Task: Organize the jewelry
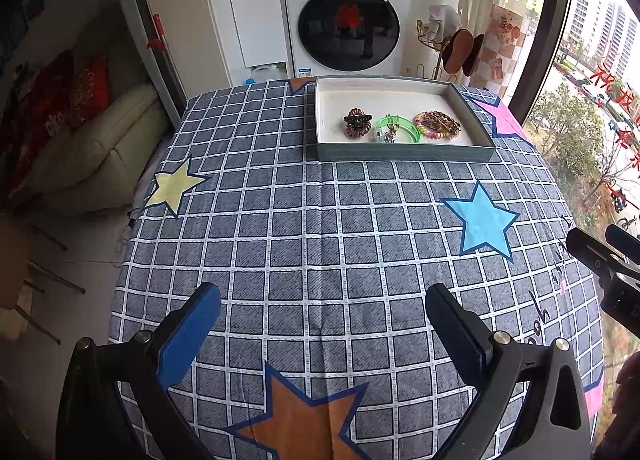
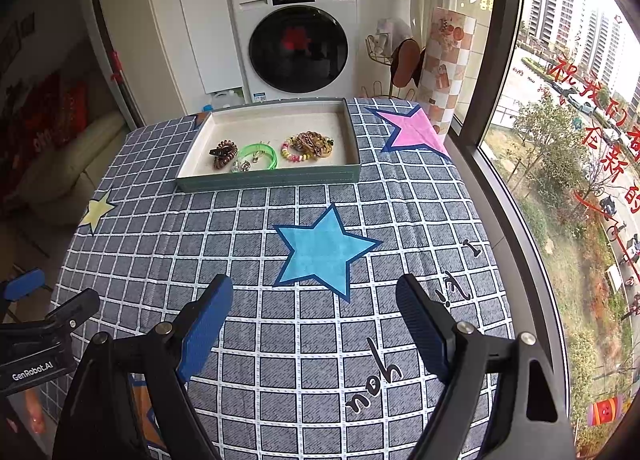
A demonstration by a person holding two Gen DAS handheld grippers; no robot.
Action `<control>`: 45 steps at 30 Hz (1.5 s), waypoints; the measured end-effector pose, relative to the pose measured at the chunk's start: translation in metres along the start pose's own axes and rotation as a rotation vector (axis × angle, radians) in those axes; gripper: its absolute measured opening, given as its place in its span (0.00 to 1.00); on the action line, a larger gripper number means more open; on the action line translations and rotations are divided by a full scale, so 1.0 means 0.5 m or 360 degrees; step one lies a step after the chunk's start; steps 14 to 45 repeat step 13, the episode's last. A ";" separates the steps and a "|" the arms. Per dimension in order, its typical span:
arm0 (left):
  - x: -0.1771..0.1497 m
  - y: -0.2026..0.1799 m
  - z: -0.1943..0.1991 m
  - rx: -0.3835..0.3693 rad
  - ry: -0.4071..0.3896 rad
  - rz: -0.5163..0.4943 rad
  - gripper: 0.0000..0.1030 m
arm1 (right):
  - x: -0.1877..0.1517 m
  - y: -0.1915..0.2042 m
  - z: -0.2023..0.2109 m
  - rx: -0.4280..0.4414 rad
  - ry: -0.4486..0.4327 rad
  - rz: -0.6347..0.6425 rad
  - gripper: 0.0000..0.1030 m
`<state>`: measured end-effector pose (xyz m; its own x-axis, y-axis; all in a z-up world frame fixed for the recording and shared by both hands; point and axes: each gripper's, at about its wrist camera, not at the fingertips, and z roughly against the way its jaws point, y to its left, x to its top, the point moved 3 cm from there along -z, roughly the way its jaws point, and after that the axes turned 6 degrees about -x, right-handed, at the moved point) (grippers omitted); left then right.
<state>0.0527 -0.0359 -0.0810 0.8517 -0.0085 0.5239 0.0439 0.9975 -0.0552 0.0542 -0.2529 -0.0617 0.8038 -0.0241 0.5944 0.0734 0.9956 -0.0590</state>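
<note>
A grey-green tray [image 1: 404,153] with a white lining stands at the far side of the table. In it lie a brown hair coil with a dark clip [image 1: 357,123], a green bangle [image 1: 398,129] with a small metal piece, and a beaded bracelet with a brown chain [image 1: 437,124]. The same tray [image 2: 268,181], coil [image 2: 223,154], bangle [image 2: 256,156] and bracelet [image 2: 307,146] show in the right wrist view. My left gripper [image 1: 322,304] is open and empty, well short of the tray. My right gripper [image 2: 314,294] is open and empty above the blue star.
The table wears a grey checked cloth [image 1: 304,236] with coloured stars. A washing machine [image 1: 346,16] stands behind the table, a sofa [image 1: 92,148] to the left, a window [image 2: 568,140] along the right edge. My right gripper also shows in the left wrist view [image 1: 600,244].
</note>
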 end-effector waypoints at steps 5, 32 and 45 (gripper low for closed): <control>0.000 0.001 -0.001 -0.0001 0.0004 0.0002 1.00 | -0.002 0.000 0.000 -0.0001 0.0002 0.0000 0.83; -0.001 0.000 -0.001 0.0000 -0.0005 -0.0013 1.00 | -0.001 0.000 0.000 -0.0001 0.0003 -0.0001 0.83; -0.001 0.000 -0.001 0.0000 -0.0005 -0.0013 1.00 | -0.001 0.000 0.000 -0.0001 0.0003 -0.0001 0.83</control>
